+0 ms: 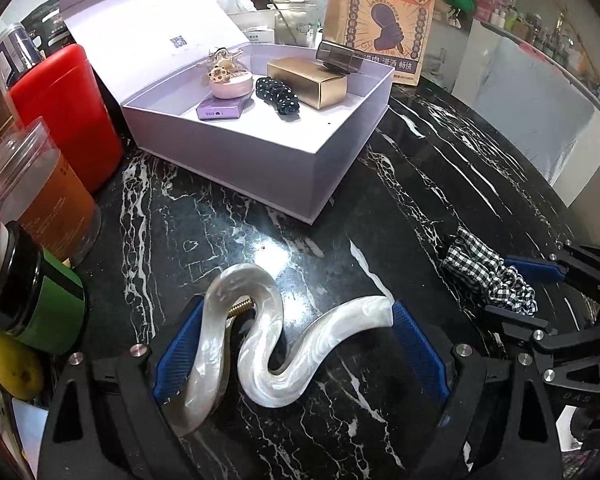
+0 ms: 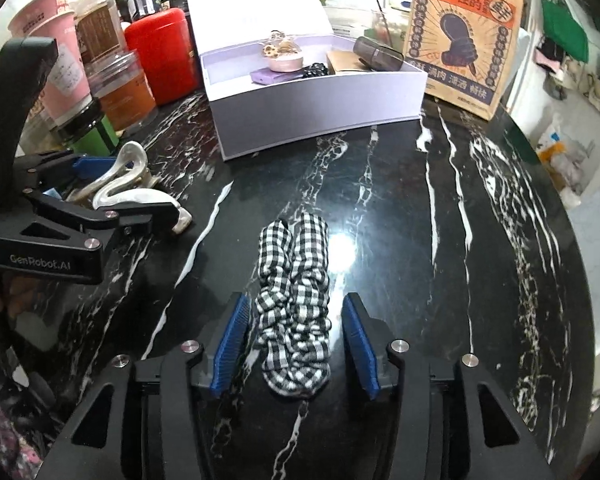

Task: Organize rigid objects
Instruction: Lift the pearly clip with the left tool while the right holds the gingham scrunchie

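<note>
A pearly white wavy hair clip [image 1: 260, 356] lies between the blue pads of my left gripper [image 1: 298, 308], which is shut on it, one end against each pad, low over the black marble table [image 1: 220, 232]. In the right wrist view the clip [image 2: 124, 184] shows at the left inside that gripper [image 2: 128, 188]. A black-and-white checked scrunchie [image 2: 296, 300] lies flat on the table between the pads of my right gripper [image 2: 296, 298], open with a gap on each side. An open lavender box [image 1: 260, 160] behind holds a gold box [image 1: 312, 84], a dotted black scrunchie [image 1: 278, 96] and a pink pot [image 1: 230, 84].
A red canister [image 1: 68, 112], clear jars [image 1: 40, 192], a green-labelled jar [image 1: 48, 300] and a yellow fruit [image 1: 14, 368] crowd the left side. A brown paper bag [image 2: 464, 40] stands behind the box at the right. The round table edge [image 2: 572, 240] curves along the right.
</note>
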Demonstrator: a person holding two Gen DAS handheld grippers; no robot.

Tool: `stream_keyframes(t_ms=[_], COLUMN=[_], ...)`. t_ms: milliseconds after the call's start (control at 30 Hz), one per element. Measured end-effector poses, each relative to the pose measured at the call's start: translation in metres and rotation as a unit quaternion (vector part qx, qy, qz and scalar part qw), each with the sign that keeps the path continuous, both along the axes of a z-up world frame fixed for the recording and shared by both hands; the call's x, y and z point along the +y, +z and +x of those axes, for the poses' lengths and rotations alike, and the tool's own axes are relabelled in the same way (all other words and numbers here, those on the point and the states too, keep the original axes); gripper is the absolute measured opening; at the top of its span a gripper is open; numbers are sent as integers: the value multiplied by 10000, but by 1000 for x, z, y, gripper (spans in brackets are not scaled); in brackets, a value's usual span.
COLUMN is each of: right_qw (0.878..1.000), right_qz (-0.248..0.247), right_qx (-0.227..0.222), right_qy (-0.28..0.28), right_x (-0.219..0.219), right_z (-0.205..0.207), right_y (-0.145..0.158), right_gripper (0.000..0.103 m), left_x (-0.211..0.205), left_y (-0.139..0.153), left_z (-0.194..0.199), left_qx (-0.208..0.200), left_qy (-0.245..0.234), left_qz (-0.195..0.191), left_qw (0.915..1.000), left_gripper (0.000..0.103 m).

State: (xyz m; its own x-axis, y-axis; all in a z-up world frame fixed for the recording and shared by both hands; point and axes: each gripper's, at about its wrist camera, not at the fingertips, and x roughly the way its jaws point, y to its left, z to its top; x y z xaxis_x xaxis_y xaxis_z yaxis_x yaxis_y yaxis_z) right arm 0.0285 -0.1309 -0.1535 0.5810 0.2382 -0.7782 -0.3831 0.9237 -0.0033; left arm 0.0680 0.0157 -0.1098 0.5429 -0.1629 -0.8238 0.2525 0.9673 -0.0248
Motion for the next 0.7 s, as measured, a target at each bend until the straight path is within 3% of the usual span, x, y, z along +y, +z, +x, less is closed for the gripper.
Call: stream_keyframes(t_ms=[167,267,433,700], right_qw=[9999,9999,9998,9997], right_qz=[-83,-153,-163,-198], right_qx=[-25,-28,-65,-162], right_qy=[62,68,22,21], right_x=[3,4,4,6], right_z=[4,6,6,8], right_y=[-1,-1,-2,-3], right_gripper=[55,55,55,56], left_x=[-4,5,6,5], left_y=[-13,-16,-17,-14], left_z=[1,1,0,-1], left_qx=[100,154,89,12], left_qy=[76,175,151,137], left_qz=[387,19,30,-3], left_qw=[9992,9997,9998,9999], left_gripper=[95,95,95,85])
